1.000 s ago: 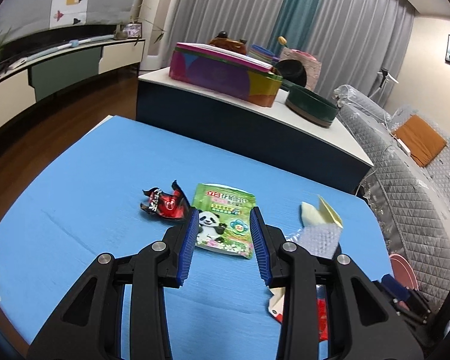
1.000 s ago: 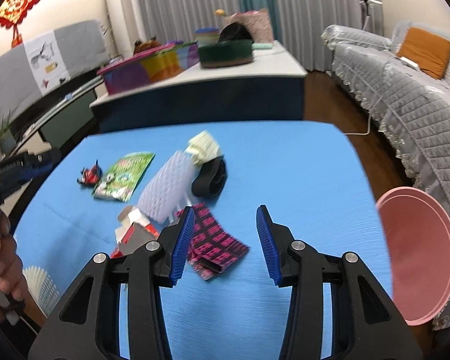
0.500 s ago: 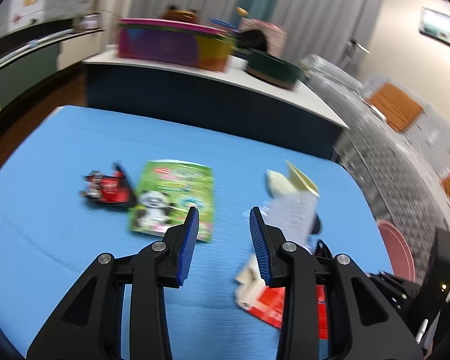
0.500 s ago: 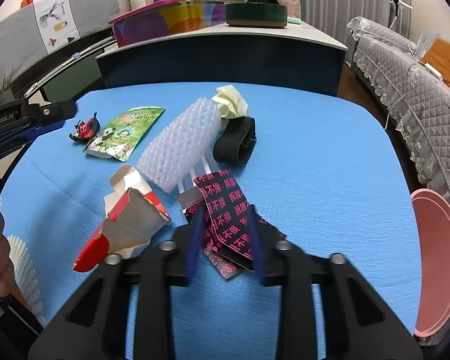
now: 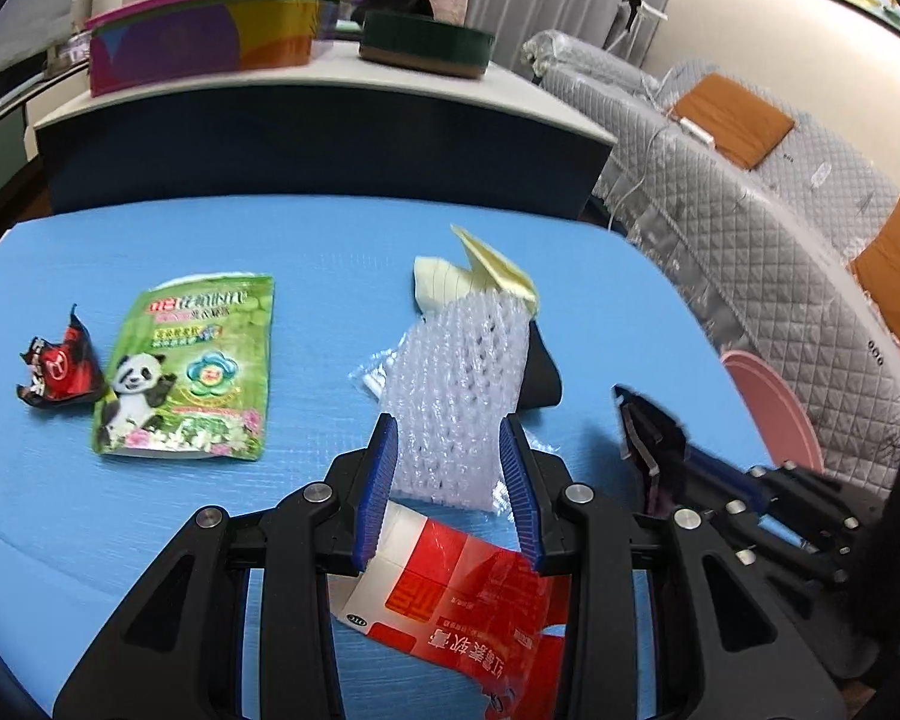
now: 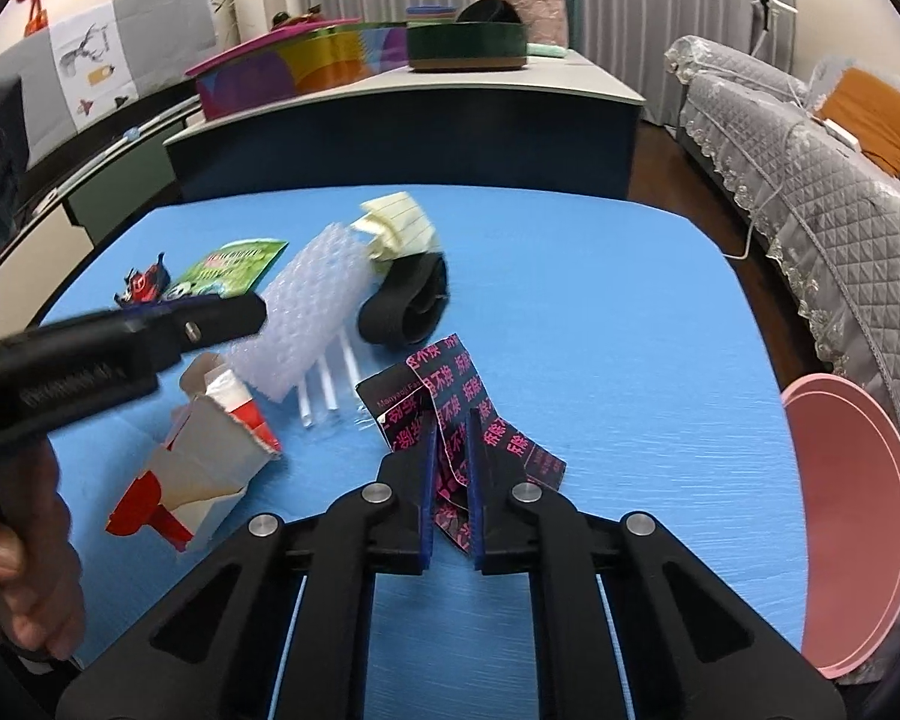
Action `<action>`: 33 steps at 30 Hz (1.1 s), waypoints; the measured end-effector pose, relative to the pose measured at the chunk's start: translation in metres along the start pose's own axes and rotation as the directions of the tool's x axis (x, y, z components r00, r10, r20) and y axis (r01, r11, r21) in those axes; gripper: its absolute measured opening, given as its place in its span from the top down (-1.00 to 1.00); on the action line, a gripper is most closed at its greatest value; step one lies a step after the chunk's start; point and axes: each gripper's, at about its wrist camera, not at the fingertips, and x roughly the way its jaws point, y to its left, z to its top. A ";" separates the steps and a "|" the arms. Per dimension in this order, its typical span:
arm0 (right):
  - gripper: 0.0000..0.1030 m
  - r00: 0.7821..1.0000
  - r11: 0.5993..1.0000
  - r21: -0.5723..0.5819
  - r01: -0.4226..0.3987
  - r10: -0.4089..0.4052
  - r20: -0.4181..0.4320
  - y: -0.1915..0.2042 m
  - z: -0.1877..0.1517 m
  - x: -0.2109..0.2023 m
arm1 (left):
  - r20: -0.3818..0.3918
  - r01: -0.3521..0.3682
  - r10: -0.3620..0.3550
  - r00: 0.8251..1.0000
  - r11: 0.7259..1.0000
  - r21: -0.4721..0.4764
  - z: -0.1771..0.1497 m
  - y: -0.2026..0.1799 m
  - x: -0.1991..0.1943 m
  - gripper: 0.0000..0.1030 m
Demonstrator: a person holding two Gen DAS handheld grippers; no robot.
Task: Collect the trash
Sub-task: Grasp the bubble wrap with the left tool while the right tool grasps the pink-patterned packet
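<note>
A blue table [image 6: 600,312] fills the middle of both views, with a pink bin [image 6: 858,516] at its right edge. At lower centre the right gripper [image 6: 452,468] is pinched on a black-and-pink wrapper [image 6: 450,396], which stands between its fingers. The left gripper [image 5: 447,480] is spread wide above a torn red carton [image 5: 468,594], its fingers flanking the near end of a bubble wrap roll [image 5: 456,384]. A green panda packet [image 5: 186,366] lies at mid-left.

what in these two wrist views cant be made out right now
- Left wrist view: the near end of the red and white carton is hidden behind the left gripper.
- Left wrist view: the right gripper is blurred, so what it holds is unclear.
- Right wrist view: the pink bin is cut by the frame edge, its contents unseen.
</note>
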 end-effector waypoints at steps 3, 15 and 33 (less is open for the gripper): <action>0.83 1.000 1.000 0.018 -0.002 0.002 0.006 -0.005 0.000 -0.003 | -0.022 -0.006 0.006 1.000 1.000 0.009 -0.002 -0.002 0.004 0.34; 0.83 0.999 0.999 0.046 0.004 -0.006 0.053 -0.011 0.005 -0.023 | 0.044 -0.010 0.008 0.999 0.999 0.030 0.002 -0.008 -0.018 0.72; 0.83 0.980 0.992 0.118 0.040 -0.062 0.191 -0.046 0.012 -0.093 | 0.176 -0.082 0.067 0.982 0.994 0.078 -0.005 -0.034 -0.060 0.73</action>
